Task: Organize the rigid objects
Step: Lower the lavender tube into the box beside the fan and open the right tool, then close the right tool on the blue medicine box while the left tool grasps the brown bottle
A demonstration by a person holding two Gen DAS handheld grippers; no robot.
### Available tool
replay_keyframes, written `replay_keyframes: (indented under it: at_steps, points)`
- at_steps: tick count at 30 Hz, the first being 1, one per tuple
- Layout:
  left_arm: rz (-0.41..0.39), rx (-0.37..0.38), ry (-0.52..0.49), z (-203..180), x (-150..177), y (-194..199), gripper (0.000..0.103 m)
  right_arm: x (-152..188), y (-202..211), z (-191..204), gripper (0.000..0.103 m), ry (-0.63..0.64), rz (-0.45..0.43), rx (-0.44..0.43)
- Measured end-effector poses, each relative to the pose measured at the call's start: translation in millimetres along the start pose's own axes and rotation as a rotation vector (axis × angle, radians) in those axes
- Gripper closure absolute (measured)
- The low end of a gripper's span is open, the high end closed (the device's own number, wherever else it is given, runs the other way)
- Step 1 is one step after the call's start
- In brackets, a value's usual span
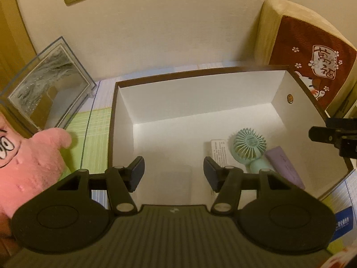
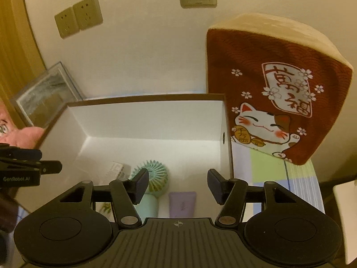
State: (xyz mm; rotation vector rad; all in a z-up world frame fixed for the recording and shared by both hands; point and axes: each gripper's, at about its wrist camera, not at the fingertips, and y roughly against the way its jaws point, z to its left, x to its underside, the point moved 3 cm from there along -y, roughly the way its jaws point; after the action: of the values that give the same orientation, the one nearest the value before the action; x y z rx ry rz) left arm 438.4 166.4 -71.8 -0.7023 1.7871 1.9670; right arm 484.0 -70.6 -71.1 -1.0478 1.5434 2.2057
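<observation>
- We count one open box (image 1: 223, 89), white inside with a dark rim, standing on the desk (image 1: 98, 120) near the wall.
- Inside it we count three items, all grouped at the box's near right corner: one mint handheld fan (image 1: 250, 147), one small white printed carton (image 1: 219, 151) touching the fan's left side, and one lilac tube (image 1: 285, 163) just to the fan's right.
- The left tongs (image 1: 173, 172) hover over the box's near edge, jaws wide apart and holding nothing.
- The right tongs (image 2: 178, 185) hover above the fan (image 2: 154, 174) and tube (image 2: 181, 203), jaws likewise spread wide and empty.
- Around the box we count one clear plastic case (image 1: 49, 84) toward the desk's far left corner, one pink plush toy (image 1: 29, 163) at the left edge, and one red lucky-cat cushion (image 2: 279, 93) leaning on the wall at the right, touching the box's right wall.
- We count three socket plates on the wall (image 2: 142, 44).
- The right tongs' left finger (image 2: 140, 185) partly hides the fan.
</observation>
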Motion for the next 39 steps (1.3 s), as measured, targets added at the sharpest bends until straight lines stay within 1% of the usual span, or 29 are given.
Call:
replay_keyframes:
  at_steps: [5,11,19,29,36,37,39]
  points:
    - [0.004,0.007,0.012,1.8,6.9,13.4,0.047,8.8,18.4,-0.5,0.044,-0.013,-0.009,-0.019]
    - [-0.005,0.022,0.031,3.1,23.0,38.4,0.047,23.1,43.4,-0.4,0.044,-0.029,-0.024,-0.056]
    - [-0.017,0.033,0.058,6.4,47.1,69.9,0.047,45.6,69.0,11.7,0.045,-0.017,-0.021,-0.102]
    - [-0.011,0.014,0.088,13.0,81.0,94.4,0.047,67.3,72.0,24.7,0.045,0.015,0.013,-0.113]
    - [0.012,-0.005,0.114,19.1,103.0,98.7,0.047,80.3,65.0,34.4,0.045,0.067,0.04,-0.1]
    - [0.017,-0.009,0.116,20.1,106.5,98.8,0.047,82.2,63.9,34.6,0.046,0.072,0.041,-0.095]
    - [0.025,-0.018,0.117,21.3,112.4,98.8,0.047,86.2,61.6,35.7,0.057,0.083,0.046,-0.094]
